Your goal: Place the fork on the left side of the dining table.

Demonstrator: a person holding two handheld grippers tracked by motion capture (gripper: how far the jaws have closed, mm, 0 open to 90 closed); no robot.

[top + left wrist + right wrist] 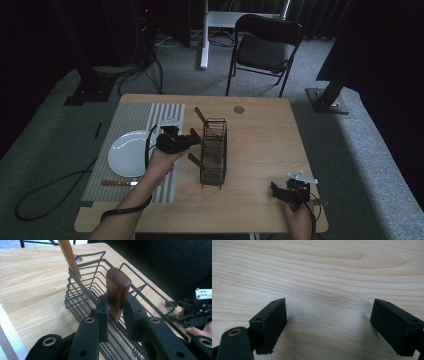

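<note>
A black wire basket stands in the middle of the wooden table with three wooden-handled utensils leaning out of its left side. My left gripper reaches in from the left and is shut on the middle wooden handle. In the left gripper view both pads press the dark brown handle just above the basket's wire wall, with my left gripper closed around it. A lighter handle leans farther back. My right gripper rests open near the table's front right corner; its own view shows my right gripper with only bare wood between the jaws.
A striped placemat on the left carries a white plate and a wooden-handled knife. A black folding chair stands beyond the table's far edge. The other gripper shows past the basket at the right.
</note>
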